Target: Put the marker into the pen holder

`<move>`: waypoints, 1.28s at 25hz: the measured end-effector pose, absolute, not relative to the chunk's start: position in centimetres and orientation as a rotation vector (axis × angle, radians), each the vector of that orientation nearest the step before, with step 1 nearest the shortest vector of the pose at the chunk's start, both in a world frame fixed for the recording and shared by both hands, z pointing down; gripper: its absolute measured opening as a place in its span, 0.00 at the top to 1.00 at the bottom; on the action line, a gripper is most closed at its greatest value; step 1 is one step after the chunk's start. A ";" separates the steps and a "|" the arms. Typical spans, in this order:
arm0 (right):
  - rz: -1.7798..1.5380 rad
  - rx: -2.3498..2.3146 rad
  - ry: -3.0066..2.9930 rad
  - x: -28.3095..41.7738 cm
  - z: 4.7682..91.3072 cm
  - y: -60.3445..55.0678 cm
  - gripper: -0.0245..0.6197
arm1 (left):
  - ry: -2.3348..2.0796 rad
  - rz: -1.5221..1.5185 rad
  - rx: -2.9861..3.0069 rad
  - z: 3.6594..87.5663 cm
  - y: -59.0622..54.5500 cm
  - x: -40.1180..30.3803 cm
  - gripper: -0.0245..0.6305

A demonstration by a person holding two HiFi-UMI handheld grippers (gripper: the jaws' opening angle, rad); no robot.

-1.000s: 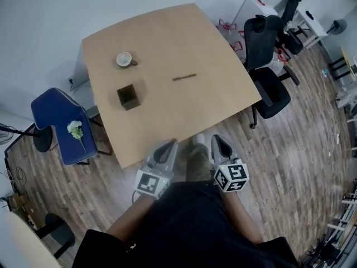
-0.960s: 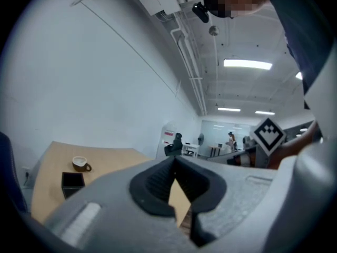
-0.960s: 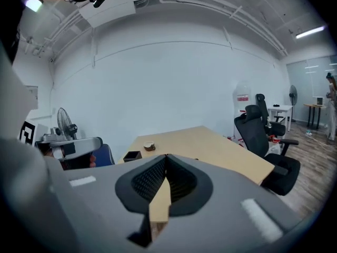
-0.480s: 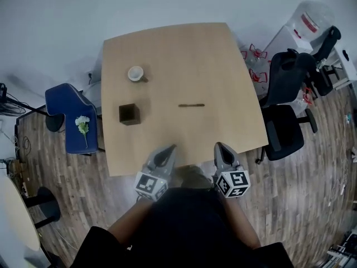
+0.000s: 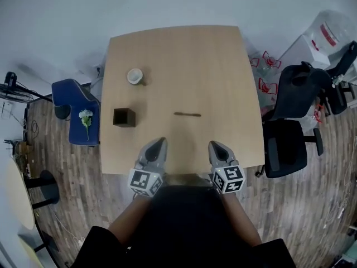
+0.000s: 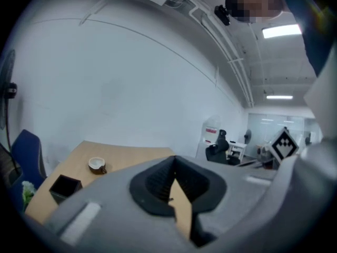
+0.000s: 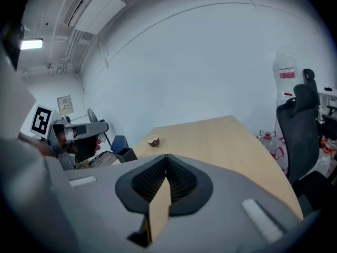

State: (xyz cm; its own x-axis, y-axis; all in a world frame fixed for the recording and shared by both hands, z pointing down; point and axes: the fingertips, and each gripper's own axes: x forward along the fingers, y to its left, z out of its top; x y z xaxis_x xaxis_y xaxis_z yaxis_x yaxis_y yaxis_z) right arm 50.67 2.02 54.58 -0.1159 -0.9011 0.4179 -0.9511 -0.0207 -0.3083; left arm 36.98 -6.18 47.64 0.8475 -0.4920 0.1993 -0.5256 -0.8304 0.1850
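Left gripper view: left gripper (image 6: 173,165) jaws clenched, nothing between. Right gripper (image 7: 166,159) same, clenched and empty. Both hover over near edge of table (image 5: 184,54), closer to person than pen holder (image 5: 124,117). Marker (image 5: 187,114): thin, dark stick, lying flat on table, right of pen holder, well apart.

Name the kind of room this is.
Probably an office or meeting room: a wooden table, black swivel chairs beside it, and what looks like a water cooler by the wall.
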 end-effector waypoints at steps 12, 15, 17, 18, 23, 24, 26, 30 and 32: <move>0.733 1.488 -2.182 52.6 63.3 -5.9 0.95 | -0.898 0.274 2.740 50.5 -6.9 39.3 0.96; 0.714 1.414 -2.182 52.1 65.3 -8.0 0.95 | -0.938 0.281 2.727 51.5 -7.7 38.3 0.96; 0.688 1.348 -2.170 51.8 66.6 -9.4 0.94 | -0.976 0.268 2.693 52.0 -8.2 37.6 0.96; 0.675 1.314 -2.158 51.8 67.4 -10.1 0.94 | -0.988 0.258 2.679 51.9 -8.3 37.3 0.96; 0.634 1.135 -2.073 51.0 71.6 -13.2 0.86 | -1.042 0.220 2.613 51.3 -8.9 34.6 0.96; 0.620 1.091 -2.059 50.7 72.5 -13.7 0.85 | -1.061 0.221 2.604 51.3 -9.1 34.1 0.96; 0.591 1.003 -2.037 50.1 74.0 -14.7 0.84 | -1.099 0.222 2.590 51.3 -9.5 33.2 0.96; 0.541 0.845 -1.988 49.0 76.5 -16.2 0.81 | -1.150 0.208 2.579 51.2 -10.0 32.0 0.96; 0.510 0.789 -1.971 48.5 77.8 -16.6 0.81 | -1.164 0.199 2.572 51.1 -9.8 31.5 0.96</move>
